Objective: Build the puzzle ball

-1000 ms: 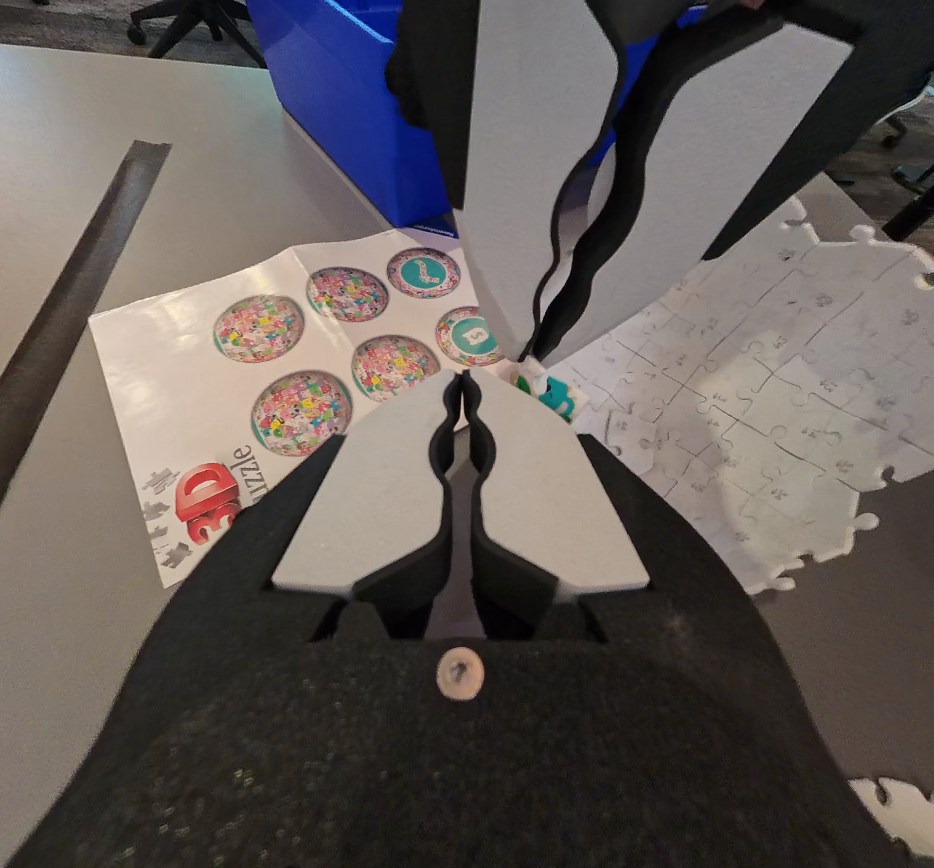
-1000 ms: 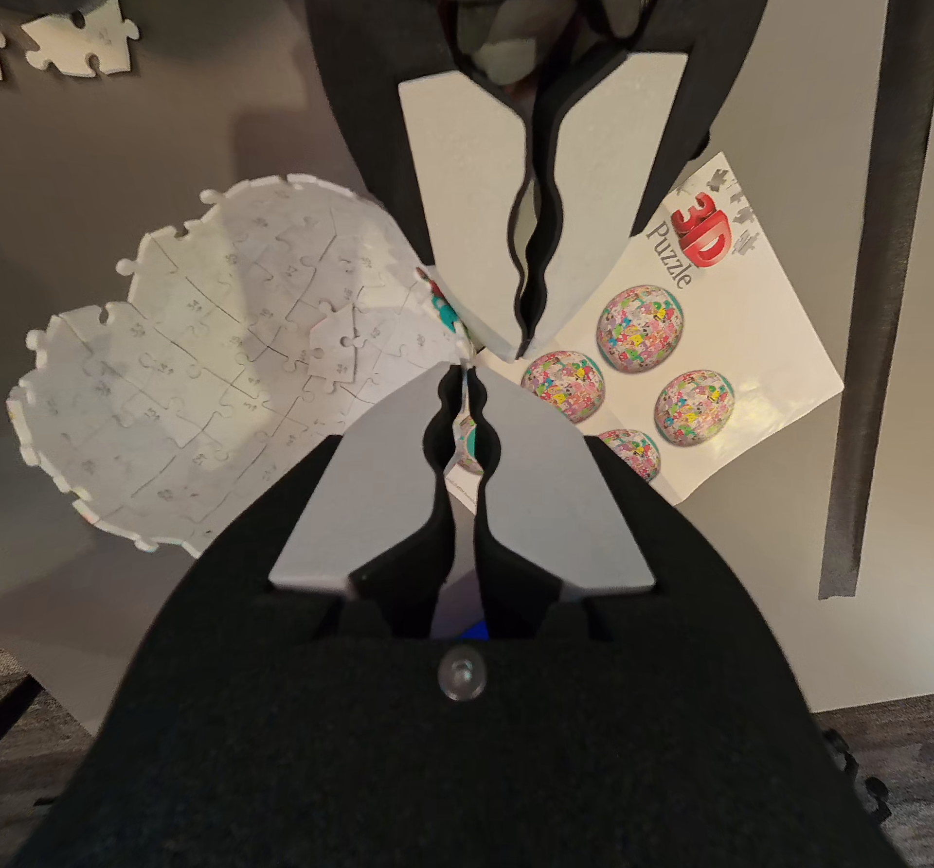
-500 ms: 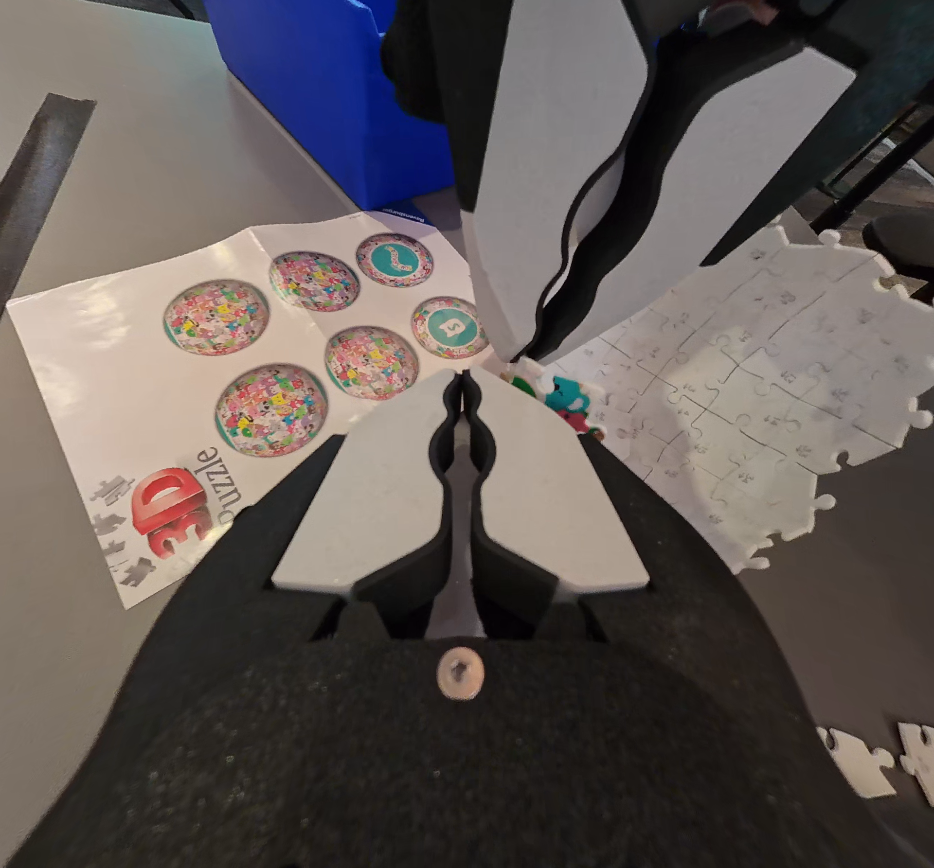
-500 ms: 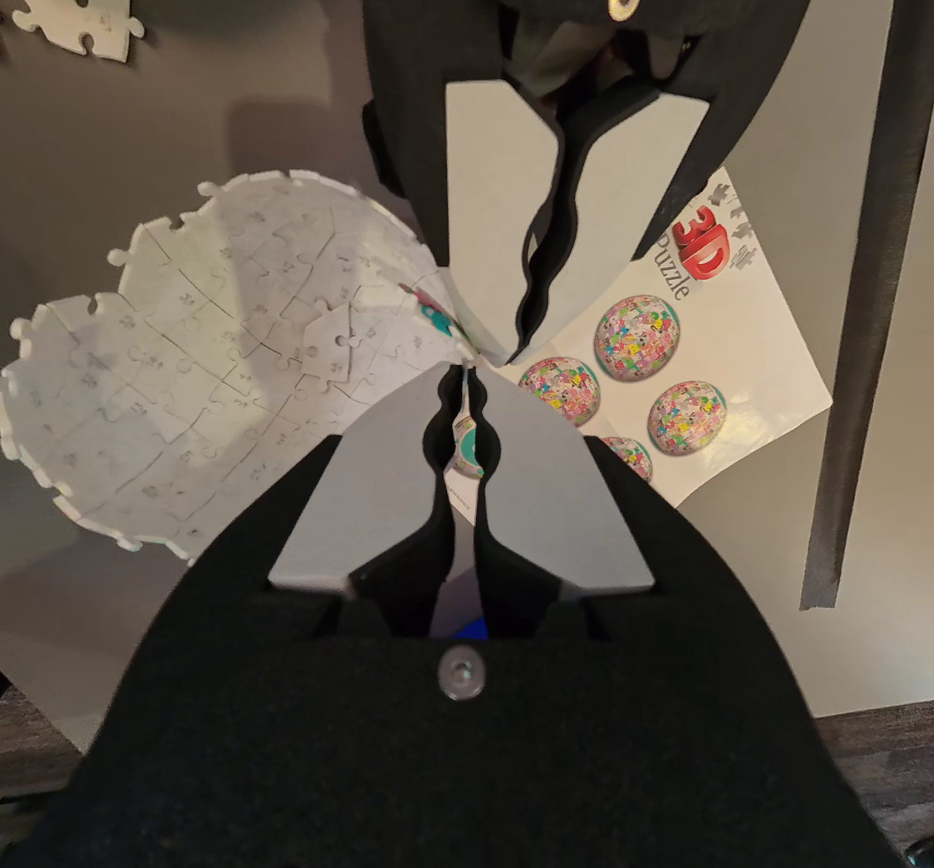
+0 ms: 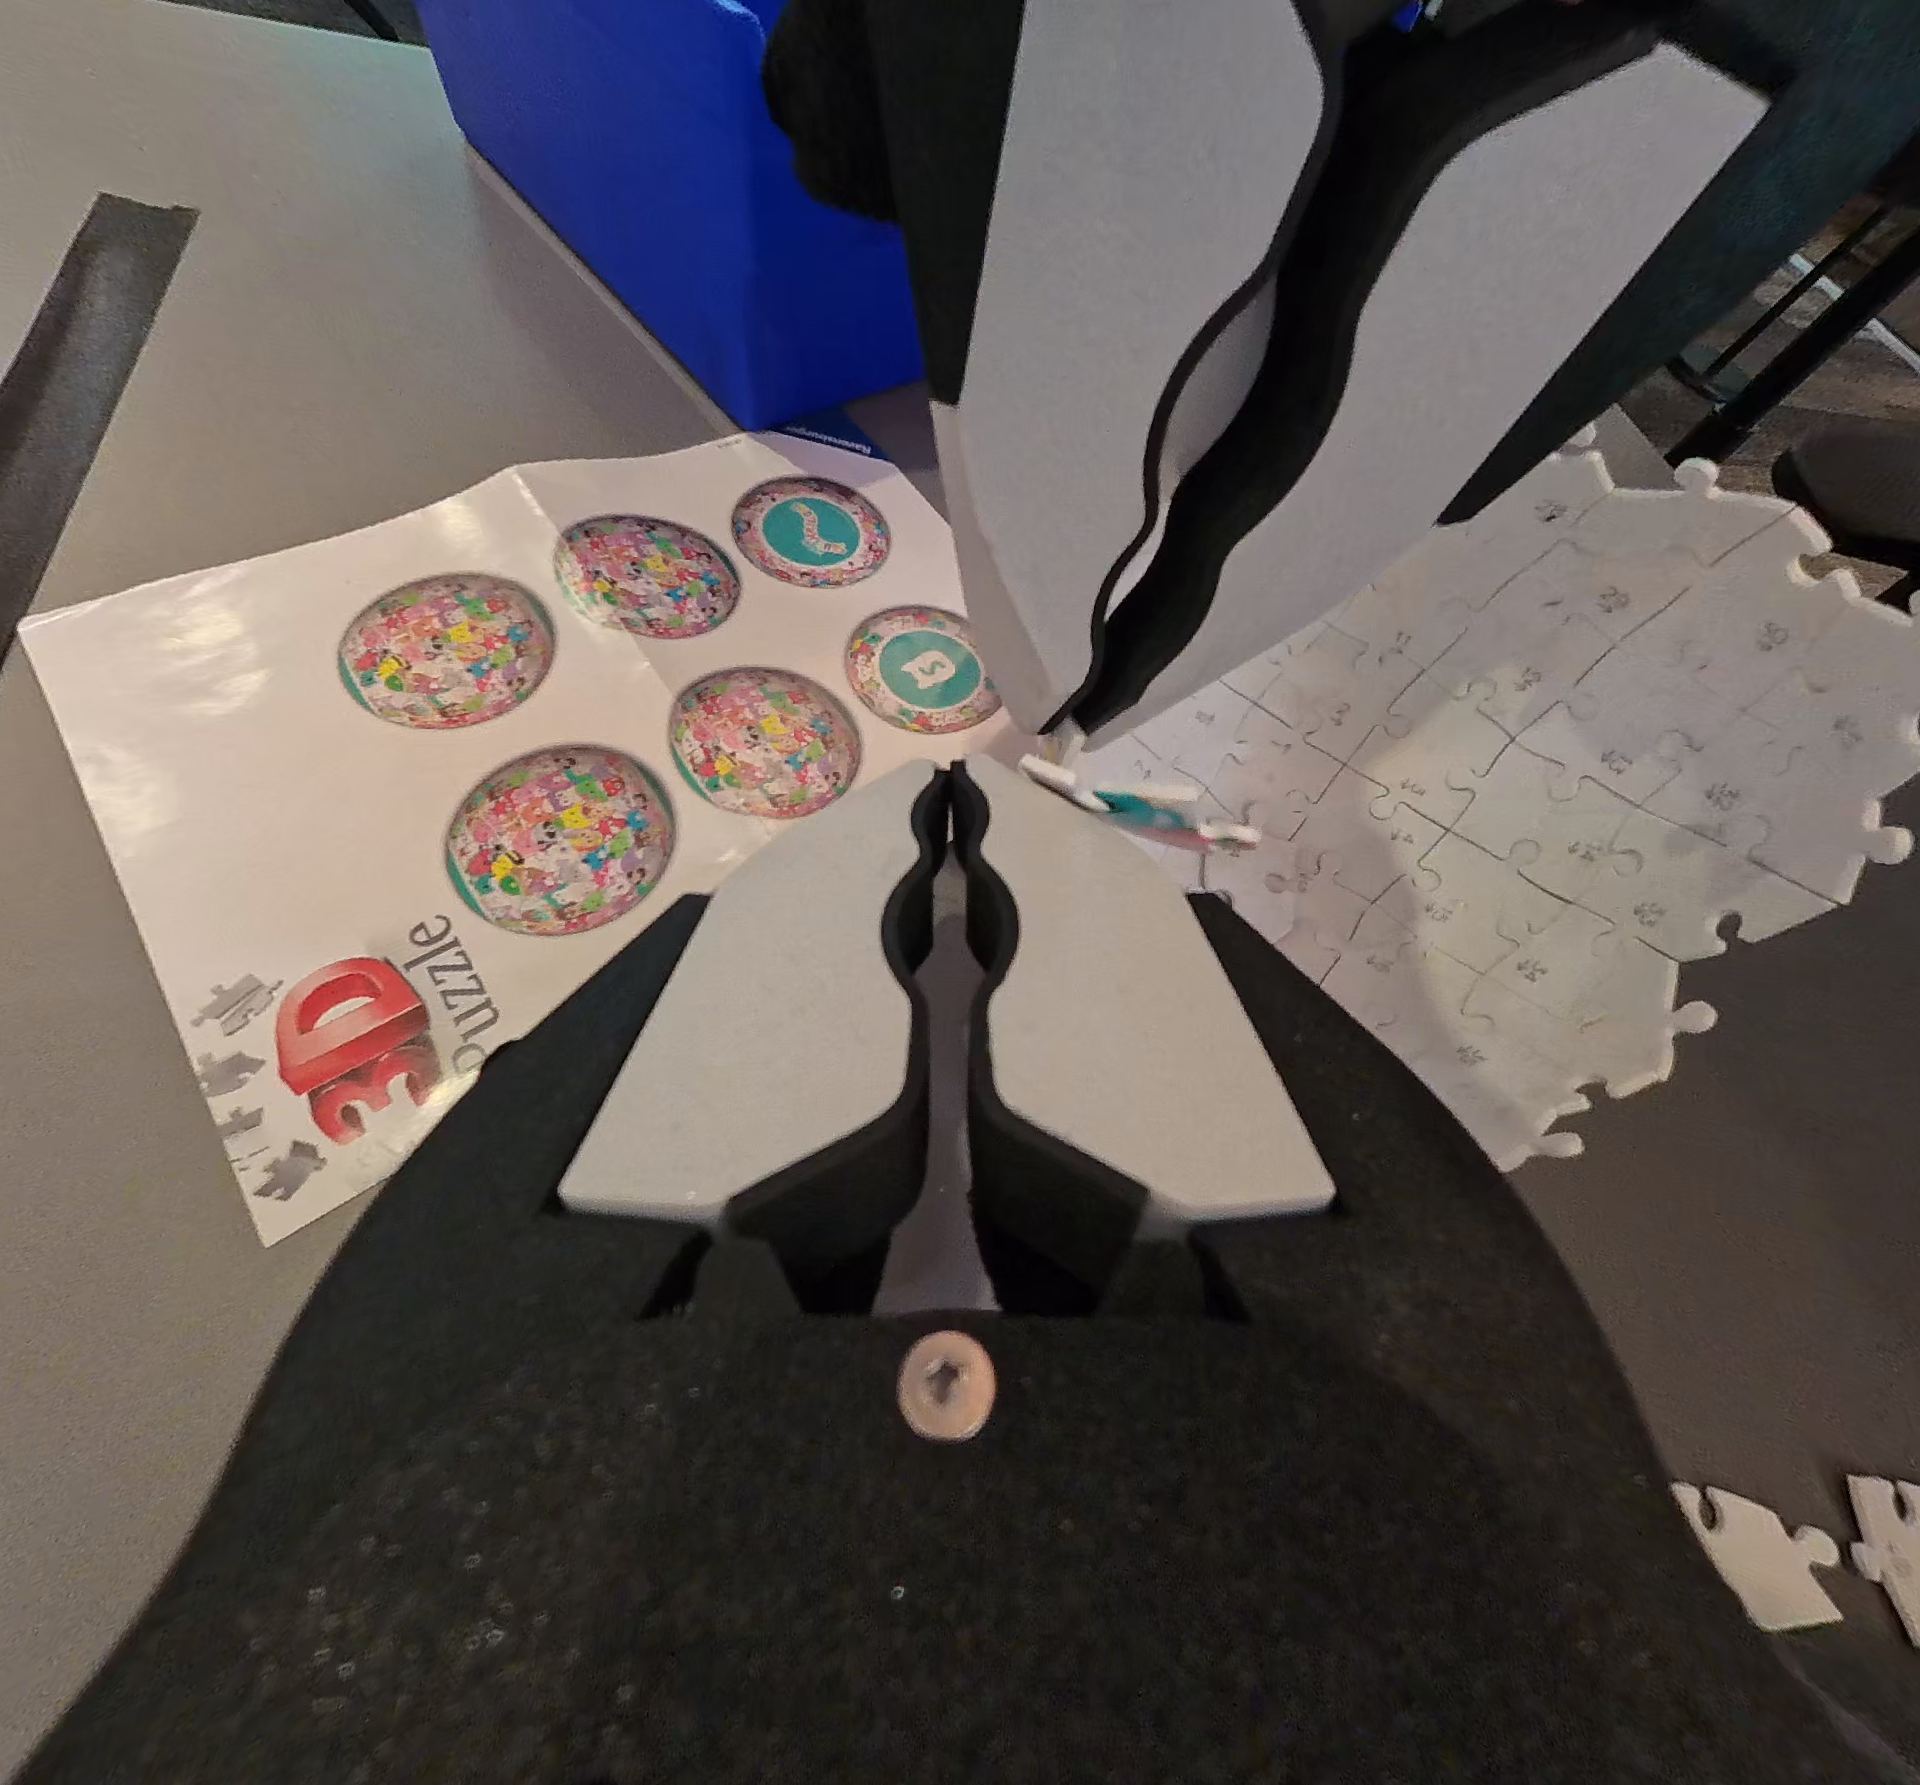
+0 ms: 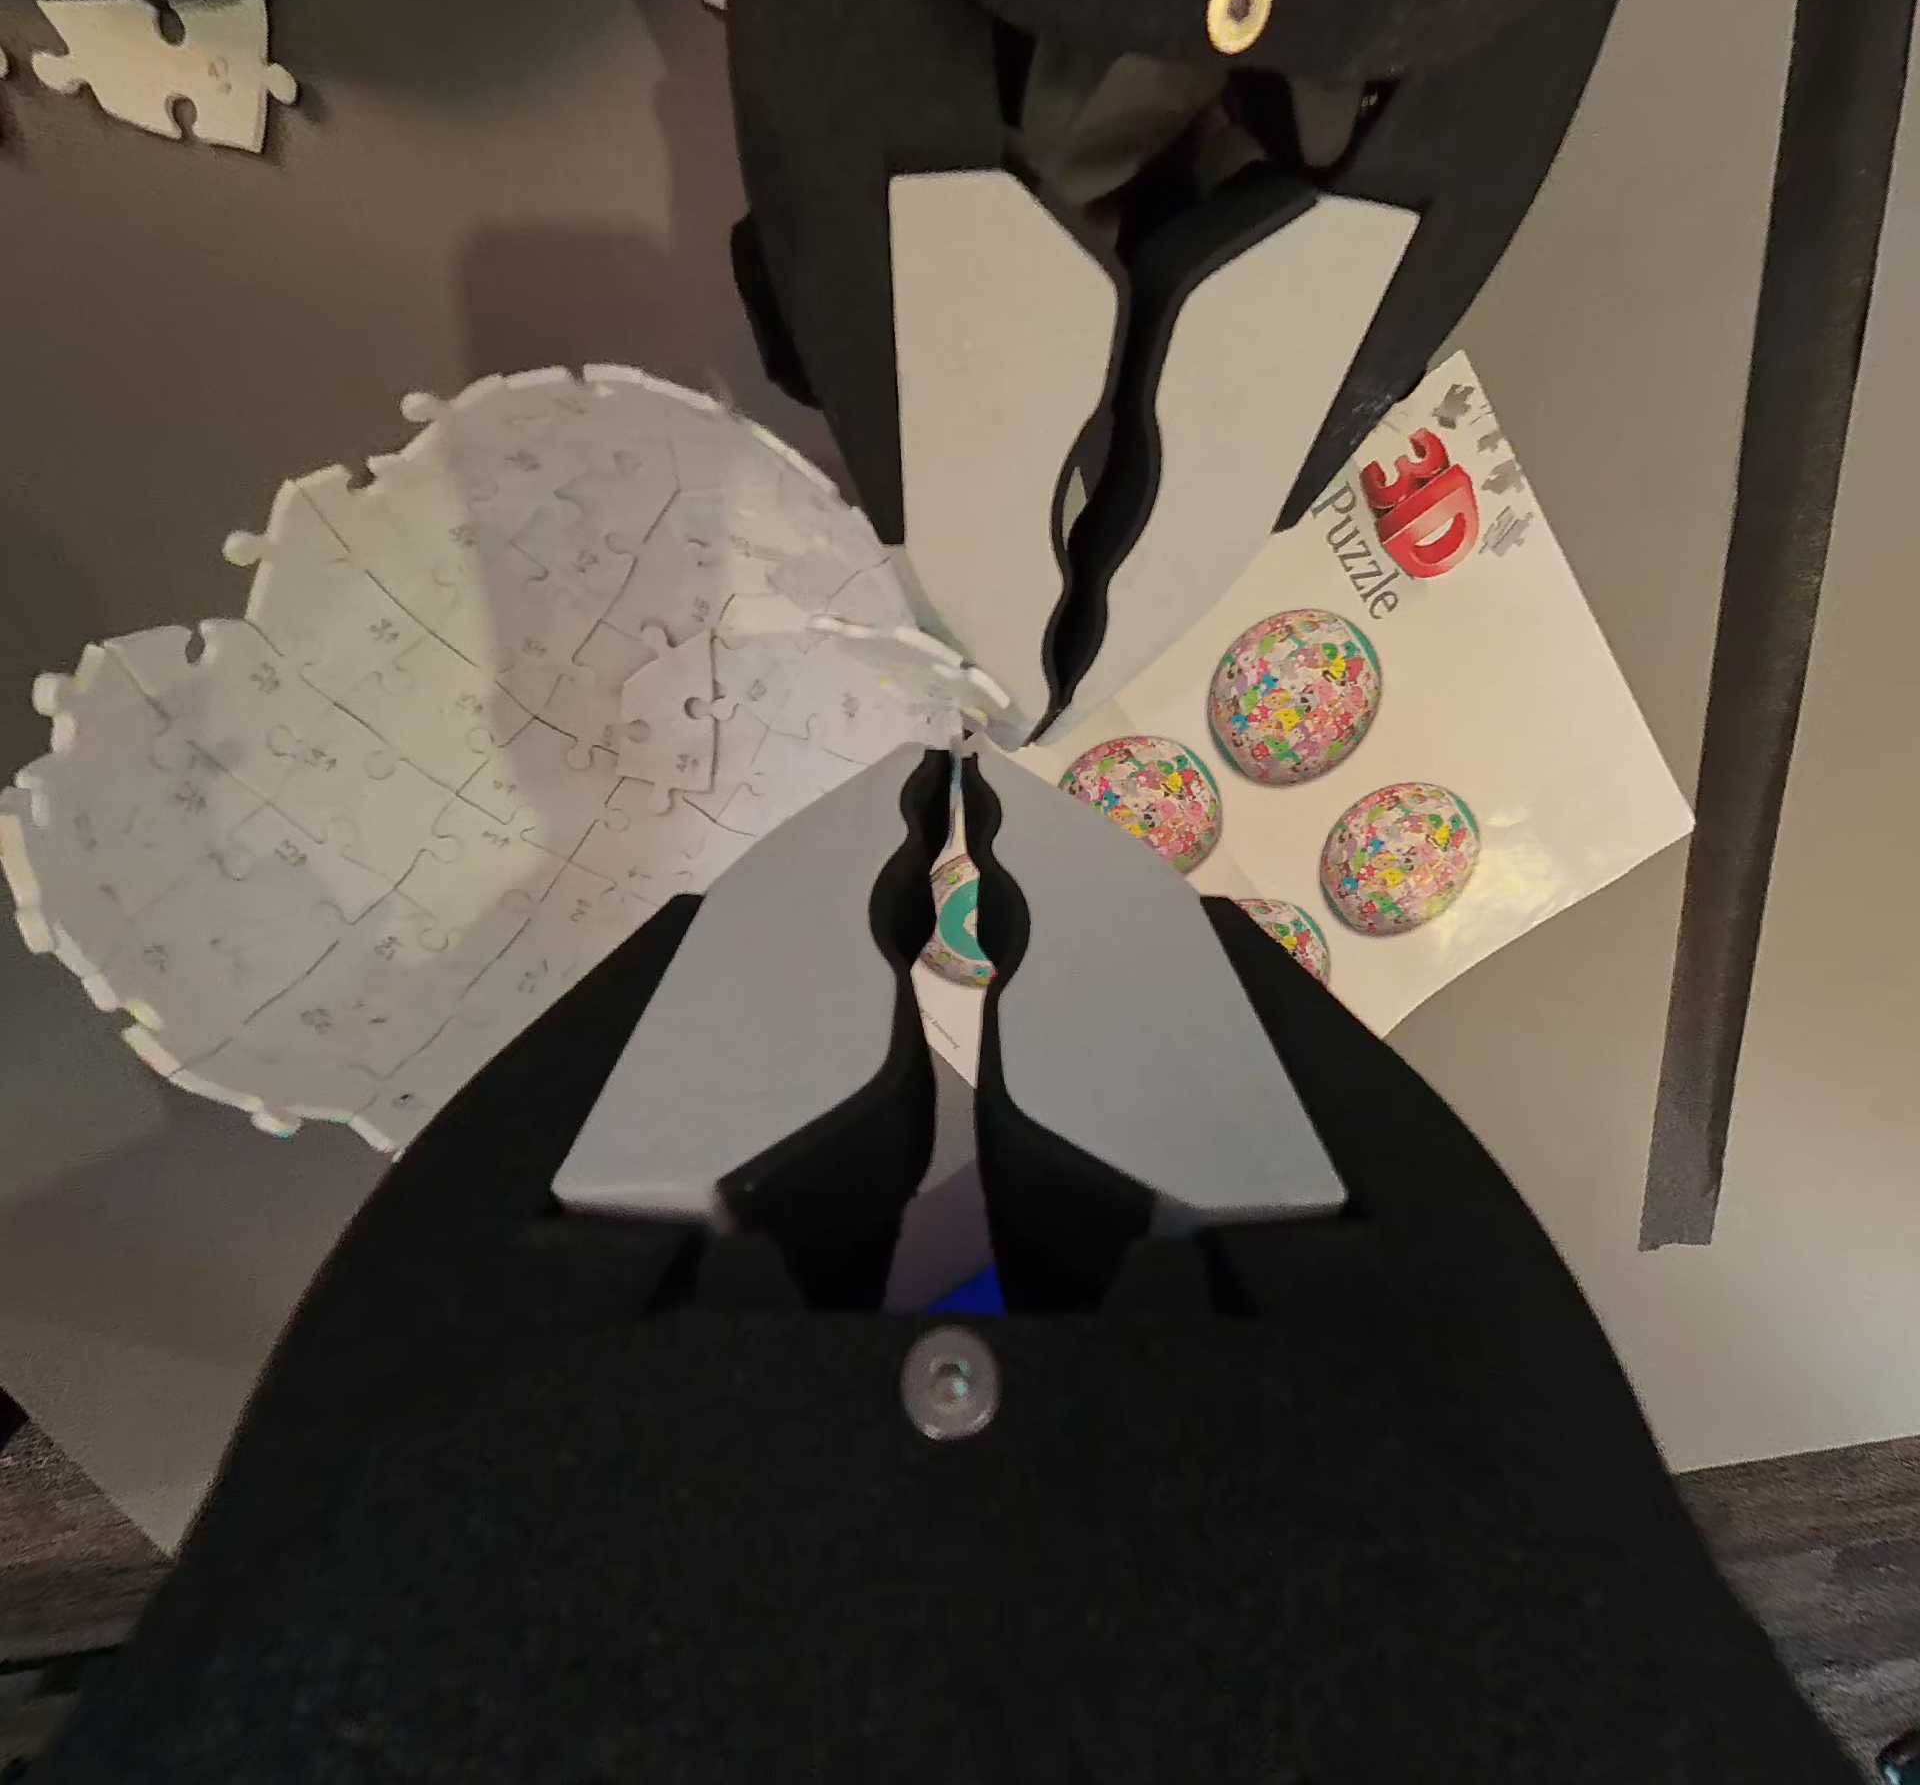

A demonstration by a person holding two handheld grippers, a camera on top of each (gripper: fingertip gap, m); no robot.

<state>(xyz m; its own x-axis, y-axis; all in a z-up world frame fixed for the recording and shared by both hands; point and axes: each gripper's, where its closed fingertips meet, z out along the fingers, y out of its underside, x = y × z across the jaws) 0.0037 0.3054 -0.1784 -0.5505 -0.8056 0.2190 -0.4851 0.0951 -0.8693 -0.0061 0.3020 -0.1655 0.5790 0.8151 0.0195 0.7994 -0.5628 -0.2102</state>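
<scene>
The half-built puzzle ball [image 5: 1558, 800] is a white bowl-shaped shell with its inside facing up, lying on the grey table; it also shows in the right wrist view [image 6: 416, 748]. My right gripper [image 6: 956, 764] is shut on the shell's near rim, and a thin edge shows between its tips. In the left wrist view it [image 5: 1060, 733] comes down from above onto the rim, where a strip of the coloured outer face [image 5: 1143, 805] shows. My left gripper [image 5: 951, 774] is shut, with its tips right beside that rim. I cannot tell whether it pinches anything. It also shows in the right wrist view [image 6: 1044, 733].
A printed instruction sheet [image 5: 260, 800] with pictures of balls lies under the grippers, also in the right wrist view [image 6: 1507, 696]. A blue bin [image 5: 644, 125] stands behind it. Loose white pieces [image 5: 1756, 1569] [image 6: 166, 62] lie on the table. A dark tape strip [image 5: 73, 364] [image 6: 1766, 592] runs along it. My two grippers' fingertips are within a few centimetres of each other.
Both grippers stay shut at the shell's rim. The rim has tilted, so the coloured outer face is now seen almost edge-on. The left gripper has shifted slightly sideways.
</scene>
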